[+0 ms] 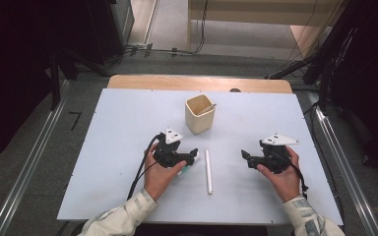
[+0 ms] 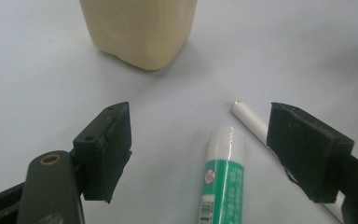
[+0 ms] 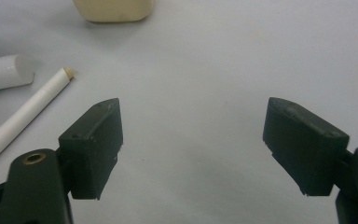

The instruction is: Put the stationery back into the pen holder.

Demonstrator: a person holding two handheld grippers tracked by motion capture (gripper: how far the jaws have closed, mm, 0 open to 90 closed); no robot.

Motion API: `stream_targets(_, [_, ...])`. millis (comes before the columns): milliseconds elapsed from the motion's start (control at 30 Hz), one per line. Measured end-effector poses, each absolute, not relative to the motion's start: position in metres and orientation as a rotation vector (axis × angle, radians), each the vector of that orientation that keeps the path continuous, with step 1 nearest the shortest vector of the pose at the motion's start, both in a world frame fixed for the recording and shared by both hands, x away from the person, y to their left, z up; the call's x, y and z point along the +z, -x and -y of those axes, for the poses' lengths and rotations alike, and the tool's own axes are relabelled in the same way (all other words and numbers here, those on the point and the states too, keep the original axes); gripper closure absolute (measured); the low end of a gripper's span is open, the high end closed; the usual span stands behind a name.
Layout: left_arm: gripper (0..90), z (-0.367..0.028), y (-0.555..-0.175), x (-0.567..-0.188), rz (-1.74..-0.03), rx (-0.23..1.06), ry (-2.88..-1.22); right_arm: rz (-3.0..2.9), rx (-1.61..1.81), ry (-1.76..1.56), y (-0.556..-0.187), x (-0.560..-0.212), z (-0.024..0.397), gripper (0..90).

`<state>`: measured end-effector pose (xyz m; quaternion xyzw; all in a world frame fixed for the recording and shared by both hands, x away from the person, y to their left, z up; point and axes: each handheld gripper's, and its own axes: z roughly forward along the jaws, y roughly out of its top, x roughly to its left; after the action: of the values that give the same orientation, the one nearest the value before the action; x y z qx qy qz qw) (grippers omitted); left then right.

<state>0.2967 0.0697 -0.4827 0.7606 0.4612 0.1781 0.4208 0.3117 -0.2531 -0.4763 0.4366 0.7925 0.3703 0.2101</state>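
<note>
Reaching toward the glue stick (image 2: 223, 179), the left gripper (image 1: 191, 156) stands with its jaws spread wide and nothing between the pads; the stick lies flat on the white surface (image 1: 128, 123) between those jaws, near the middle and closer to the front edge than the back. Just beside it to the right lies a white pen (image 1: 208, 171), also flat, its tip pointing toward the cream cup (image 1: 200, 114), which stands upright nearer the back edge with one item already inside. The step looks like the approach before a pick-up: next the jaws should lower around the stick alone, avoiding the pen, then close. The right gripper (image 1: 244, 156) hovers open and empty toward the right edge.
</note>
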Motion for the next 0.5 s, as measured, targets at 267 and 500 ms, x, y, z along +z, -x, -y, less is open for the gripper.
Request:
stream_targets(267, [23.4,-0.073,-0.288,-0.49,-1.162,0.437,-1.932,-2.204,1.029,-1.211,-0.312,-0.476,0.253,18.6])
stream_targets(500, [23.6,-0.072,-0.282,-0.497,-1.17,0.434,-1.958,-2.202,1.028,-1.216,-0.312,-0.476,0.253,18.5])
